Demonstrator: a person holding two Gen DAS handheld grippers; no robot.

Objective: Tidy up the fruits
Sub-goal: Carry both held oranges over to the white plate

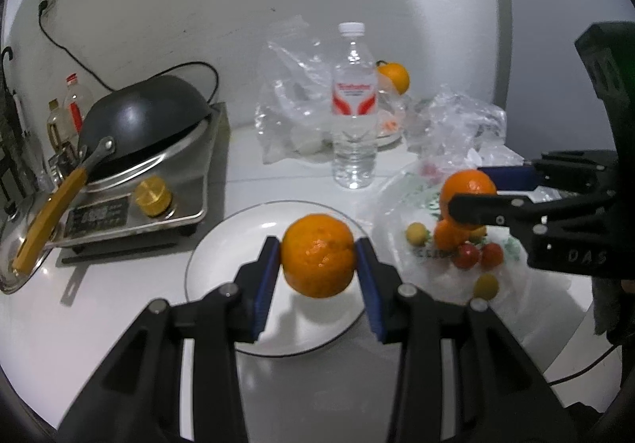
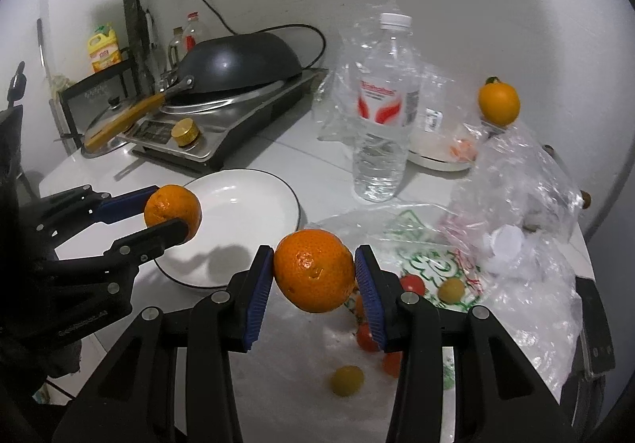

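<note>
Left wrist view: our left tongs [image 1: 317,264] clamped on an orange [image 1: 317,255], held above the white plate [image 1: 222,256] on the counter [image 1: 99,308]. At 3 o'clock, cherry tomatoes [image 1: 478,256] lie on a plastic bag [image 1: 444,280].

Right wrist view: right tongs [image 2: 314,276] clamped on a 2nd orange [image 2: 313,271] over the bag; water bottle [image 2: 383,110] at 1 o'clock

- Four oranges: one [image 1: 318,261] at the centre of the left wrist view, one [image 1: 468,185] at 3 o'clock, a smaller one [image 1: 448,234] just beneath it, one [image 1: 393,77] at 1 o'clock.
- Three red cherry tomatoes [image 2: 412,284], right wrist view, 5 o'clock.
- Two yellow small fruits [image 2: 348,380].
- One white plate [image 1: 222,264].
- One water bottle [image 1: 354,114].
- One black wok [image 1: 147,117] at 9 o'clock.
</note>
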